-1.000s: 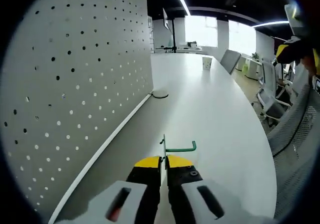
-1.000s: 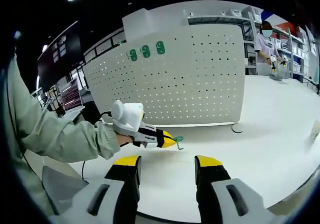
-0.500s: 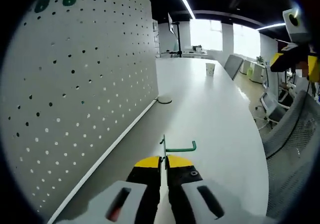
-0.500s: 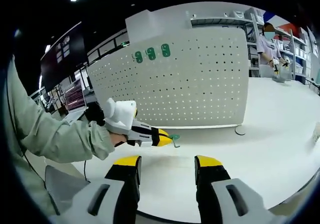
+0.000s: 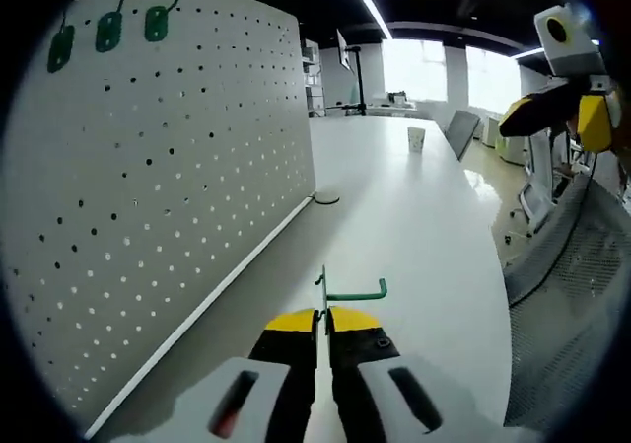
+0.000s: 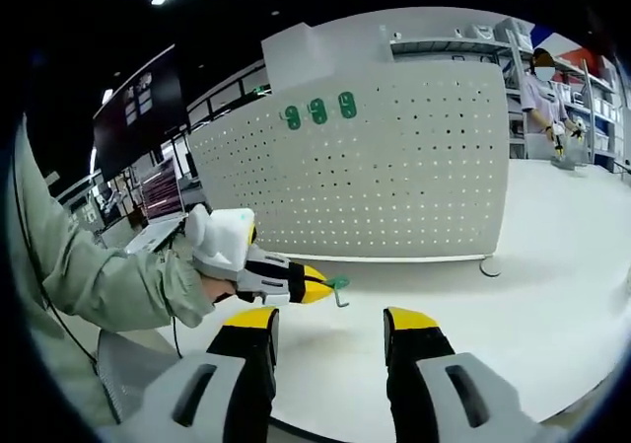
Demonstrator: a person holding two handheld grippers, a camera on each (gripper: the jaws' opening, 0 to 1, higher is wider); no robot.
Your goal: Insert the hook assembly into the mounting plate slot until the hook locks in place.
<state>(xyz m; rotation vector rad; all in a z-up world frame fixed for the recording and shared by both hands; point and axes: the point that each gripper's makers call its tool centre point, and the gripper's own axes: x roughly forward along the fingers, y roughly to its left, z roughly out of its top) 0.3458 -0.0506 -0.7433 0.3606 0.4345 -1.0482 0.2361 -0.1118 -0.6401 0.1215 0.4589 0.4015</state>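
**Left gripper view: green hook clamped, pegboard close on the left**

Left gripper view: the left gripper (image 5: 322, 317) has its yellow-tipped jaws pinched tight on a green hook (image 5: 347, 291). Hook's upright stem sits right at the jaw tips; its arm runs off to the right w/ a small upturned end. Hook is held in the air over the white table (image 5: 414, 216), apart from the board. The white pegboard (image 5: 148, 186) stands upright along the left side of the view, running away into the distance, w/ rows of small round holes. Three green tags (image 5: 108, 32) hang near its top edge. A round grey disc (image 5: 324, 198) lies on the table by the board's far end, and a paper cup (image 5: 416, 138) stands further back. The right gripper (image 5: 552, 117) shows at upper right, well apart from the hook. A mesh office chair (image 5: 567, 295) is at the right edge.

Right gripper view: the right gripper (image 6: 330, 322) has jaws spread wide, nothing between them, hovering over the table (image 6: 552, 265). Ahead to the left, a hand in a pale green sleeve (image 6: 108, 280) holds the left gripper (image 6: 320, 287), hook (image 6: 338, 287) at its tip, in front of the pegboard (image 6: 394, 167) near its bottom edge; can't tell if it's touching. The three green tags (image 6: 317, 111) sit high on the board. A person (image 6: 548, 98) stands far back on the right.
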